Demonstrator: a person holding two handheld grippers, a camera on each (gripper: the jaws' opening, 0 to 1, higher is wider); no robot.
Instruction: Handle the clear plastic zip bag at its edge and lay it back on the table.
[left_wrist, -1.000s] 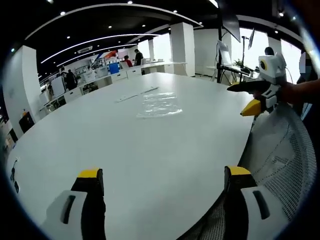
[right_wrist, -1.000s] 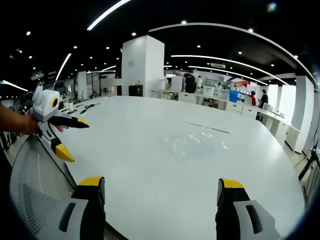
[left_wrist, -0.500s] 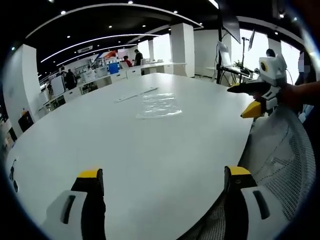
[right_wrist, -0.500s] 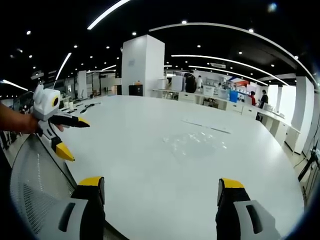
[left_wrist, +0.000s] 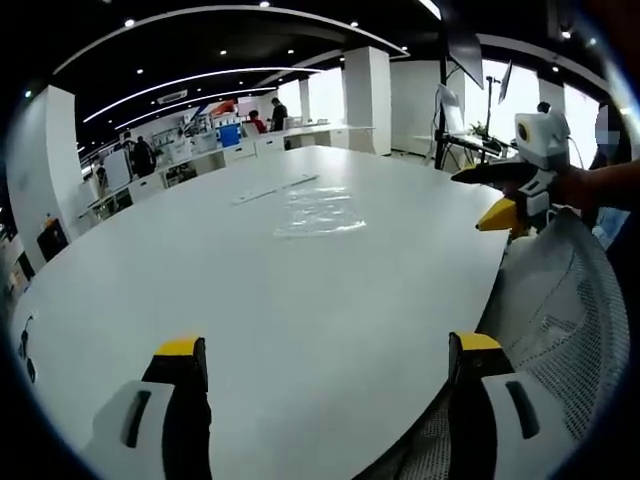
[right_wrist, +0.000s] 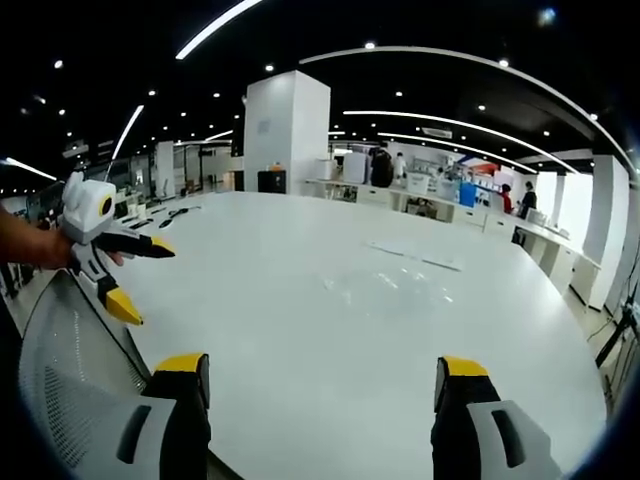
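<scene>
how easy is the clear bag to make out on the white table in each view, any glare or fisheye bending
Left gripper view: the clear zip bag shows as a faint glinting patch on the white table, whose edge curves from fisheye. Right gripper view: the bag is fainter, just scattered highlights; ceiling light strips bow into arcs, and windows at far right are washed out.

Left tool level, jaws parted wide, gripping nothing. Right tool likewise spread, empty. Each seen from the other's camera, held in a hand, jaws apart.
</scene>
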